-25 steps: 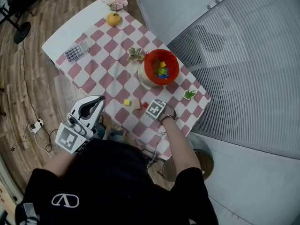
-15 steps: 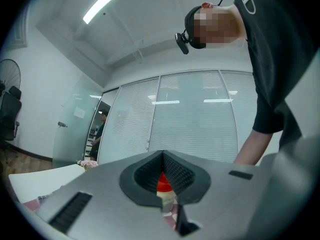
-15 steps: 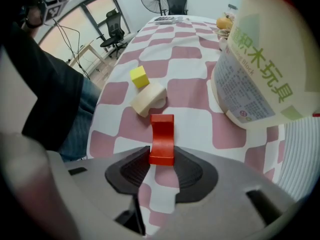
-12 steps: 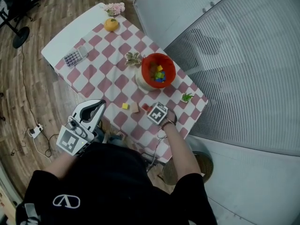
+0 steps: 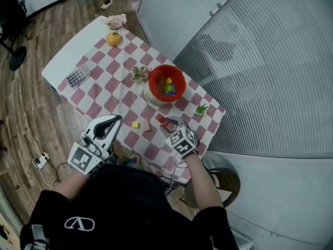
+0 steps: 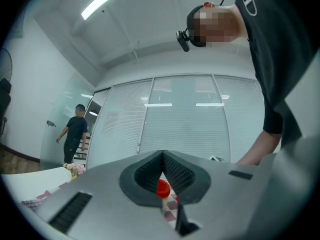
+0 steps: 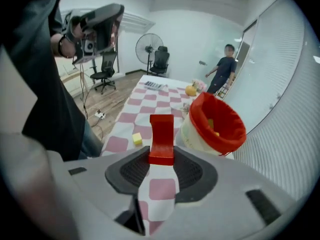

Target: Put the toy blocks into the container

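Observation:
A red-lined container [image 5: 166, 83] holding several coloured blocks stands on the checked table [image 5: 99, 90]. My right gripper [image 5: 165, 121] is shut on a red block [image 5: 162, 120], lifted just above the cloth near the table's front edge. In the right gripper view the red block [image 7: 161, 138] stands upright between the jaws, with the container [image 7: 216, 124] ahead to the right. A yellow block [image 5: 135, 124] and a tan block [image 5: 146, 125] lie on the cloth left of it. My left gripper [image 5: 110, 123] is held up off the table's near left side, shut on nothing.
On the far end of the table lie a calculator [image 5: 75, 77], an orange fruit [image 5: 113, 38] and pink flowers [image 5: 116, 21]. Small plants [image 5: 139, 73] [image 5: 201, 109] stand beside the container. A person [image 7: 224, 68] stands beyond the table; a glass wall runs along its right.
My right gripper has risen and drawn back toward me with the red block in it. The left gripper stays raised. The head view has shifted.

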Motion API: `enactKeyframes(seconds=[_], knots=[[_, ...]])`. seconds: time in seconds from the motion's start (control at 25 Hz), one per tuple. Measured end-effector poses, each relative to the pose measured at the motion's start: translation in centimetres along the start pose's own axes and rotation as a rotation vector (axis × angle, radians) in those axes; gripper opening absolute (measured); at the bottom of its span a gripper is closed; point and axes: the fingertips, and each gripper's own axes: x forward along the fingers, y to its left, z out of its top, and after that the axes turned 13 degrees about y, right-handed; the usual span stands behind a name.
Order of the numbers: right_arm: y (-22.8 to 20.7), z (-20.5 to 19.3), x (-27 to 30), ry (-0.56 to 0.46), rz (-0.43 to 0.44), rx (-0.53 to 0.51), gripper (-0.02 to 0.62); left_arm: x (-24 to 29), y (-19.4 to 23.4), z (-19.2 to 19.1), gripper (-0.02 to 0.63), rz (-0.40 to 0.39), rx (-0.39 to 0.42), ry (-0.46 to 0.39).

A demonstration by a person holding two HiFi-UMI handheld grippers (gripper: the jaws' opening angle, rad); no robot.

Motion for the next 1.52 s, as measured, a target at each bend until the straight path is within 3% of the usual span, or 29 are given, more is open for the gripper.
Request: enactKeyframes(seconds=[0.36, 0.52, 0.72, 1.12, 1.52], knots=[[-2.1, 5.2, -13.2, -0.451, -0.191, 0.179, 0.149, 2.1, -1.7, 1.8, 0.006, -0.075, 0.048, -0.023], [-2.0, 6.3, -18.5, -0.629, -0.282, 0.214, 0.149, 3.0, -2.3, 2.9, 0.006, -0.105, 0.073, -0.038], [-1.4, 5.9, -22.7, -0.856, -0.352, 0.331, 0.149, 3.8, -3.0, 3.9, 0.006, -0.136, 0.094, -0.059], [0.3, 4.0, -25.9, -1.040, -0.505, 0.412, 0.149, 4.2, -3.5, 4.7, 0.006, -0.149, 0.125, -0.079], [-0.5, 4.2, -25.8, -1.034, -0.527, 0.418, 0.149, 4.3, -3.7, 4.7, 0.006, -0.154, 0.117, -0.083]])
